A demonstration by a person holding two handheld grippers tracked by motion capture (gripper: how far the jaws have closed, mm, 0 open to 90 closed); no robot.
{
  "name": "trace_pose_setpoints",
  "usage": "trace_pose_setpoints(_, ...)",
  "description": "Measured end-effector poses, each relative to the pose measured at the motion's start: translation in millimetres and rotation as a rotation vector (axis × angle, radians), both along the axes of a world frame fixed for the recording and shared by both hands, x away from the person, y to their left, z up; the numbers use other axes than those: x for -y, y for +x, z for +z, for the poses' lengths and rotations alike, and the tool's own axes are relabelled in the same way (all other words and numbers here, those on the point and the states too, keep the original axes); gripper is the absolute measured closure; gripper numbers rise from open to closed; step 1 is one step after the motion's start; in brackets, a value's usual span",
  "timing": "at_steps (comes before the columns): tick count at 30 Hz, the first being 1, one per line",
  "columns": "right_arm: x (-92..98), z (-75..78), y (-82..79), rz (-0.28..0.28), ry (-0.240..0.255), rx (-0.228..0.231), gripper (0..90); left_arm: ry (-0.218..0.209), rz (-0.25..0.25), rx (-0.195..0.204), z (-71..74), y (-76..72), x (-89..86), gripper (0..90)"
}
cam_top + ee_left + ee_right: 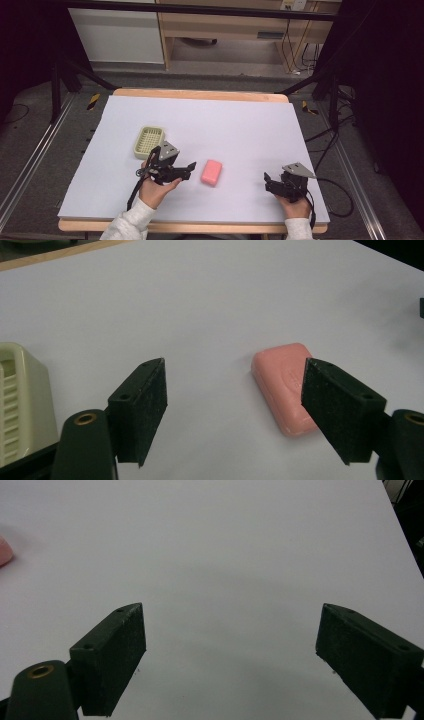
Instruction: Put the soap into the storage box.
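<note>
I see one container on the worktop [250, 120]: a pale green slatted soap dish [149, 141], sitting left of centre. Its ribbed tray holds nothing that I can make out; in the left gripper view its corner shows at the left edge, also bare.

The pink soap bar [211, 172] lies flat on the white sheet, near the front and a little left of the middle, well apart from the dish. In the high view its long axis runs from the near edge toward the far edge, tipped slightly to the right at the far end.

My left gripper [187, 168] sits just left of the bar, pointing toward it, with its jaws apart and nothing between the pads. In its own view the bar lies ahead beside the right-hand jaw, not gripped.

My right gripper [268, 180] rests near the front right of the worktop, well apart from the bar, jaws spread wide over bare sheet.
</note>
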State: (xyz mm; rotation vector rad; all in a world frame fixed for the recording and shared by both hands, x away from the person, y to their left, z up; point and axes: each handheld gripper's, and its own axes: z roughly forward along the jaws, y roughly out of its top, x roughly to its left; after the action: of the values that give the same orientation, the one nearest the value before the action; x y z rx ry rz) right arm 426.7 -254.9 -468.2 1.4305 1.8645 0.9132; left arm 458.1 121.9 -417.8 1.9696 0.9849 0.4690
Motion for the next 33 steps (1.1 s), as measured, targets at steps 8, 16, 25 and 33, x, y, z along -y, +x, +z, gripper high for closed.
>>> trace_pose_setpoints(8,0.1,0.1,-0.2,0.000,0.001,0.001,12.6,0.012,0.005,-0.014,-4.5,4.5,7.8,24.9)
trace_pose_setpoints(16,-0.1,0.0,-0.1,0.001,-0.001,-0.001,12.6,0.017,0.001,-0.023,-7.4,7.4,15.3,24.2)
trace_pose_setpoints(25,0.2,0.1,-0.3,0.000,0.000,0.000,12.6,0.029,-0.014,-0.034,-11.8,8.6,28.9,22.6)
trace_pose_setpoints(33,0.5,-0.1,-0.3,0.001,0.000,-0.001,12.6,0.044,-0.028,-0.042,-15.6,9.9,38.0,21.6)
